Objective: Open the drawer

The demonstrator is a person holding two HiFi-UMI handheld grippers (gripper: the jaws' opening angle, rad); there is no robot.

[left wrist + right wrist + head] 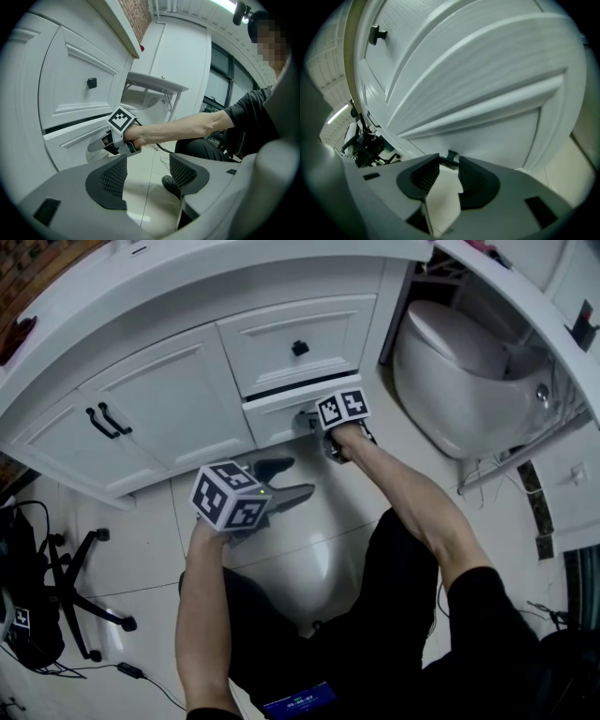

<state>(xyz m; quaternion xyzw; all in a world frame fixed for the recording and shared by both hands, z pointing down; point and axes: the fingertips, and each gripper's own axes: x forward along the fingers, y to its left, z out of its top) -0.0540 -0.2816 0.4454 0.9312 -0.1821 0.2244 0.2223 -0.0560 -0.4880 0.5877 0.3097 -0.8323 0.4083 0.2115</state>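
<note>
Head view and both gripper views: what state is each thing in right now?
lower drawer: pulled out slightly
upper drawer: shut
cabinet doors: shut
toilet lid: down
right tool: closed on the lower drawer's knob
left tool: open, nothing between its jaws
</note>
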